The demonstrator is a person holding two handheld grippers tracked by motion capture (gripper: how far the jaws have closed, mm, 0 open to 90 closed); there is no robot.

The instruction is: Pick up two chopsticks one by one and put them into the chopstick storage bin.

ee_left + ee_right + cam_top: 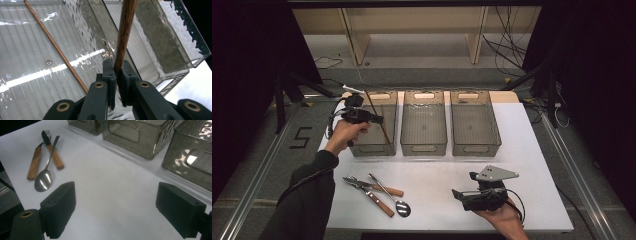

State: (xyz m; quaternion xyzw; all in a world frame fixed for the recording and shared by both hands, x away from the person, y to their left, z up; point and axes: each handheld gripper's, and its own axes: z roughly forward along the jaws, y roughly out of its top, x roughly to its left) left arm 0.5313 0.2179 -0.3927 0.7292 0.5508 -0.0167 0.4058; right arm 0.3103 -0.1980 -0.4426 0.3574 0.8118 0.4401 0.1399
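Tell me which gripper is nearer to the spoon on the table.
Right. The right gripper rests open on the table beside the spoon; the left gripper is farther off over the left bin, shut on a chopstick.

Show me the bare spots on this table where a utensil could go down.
Bare table lies between the bins' front edge and the right gripper, also right of the right bin. The middle bin and right bin look empty. Crowded: front left, where spoon, fork and knife overlap, and the left bin, where the left gripper holds a chopstick.
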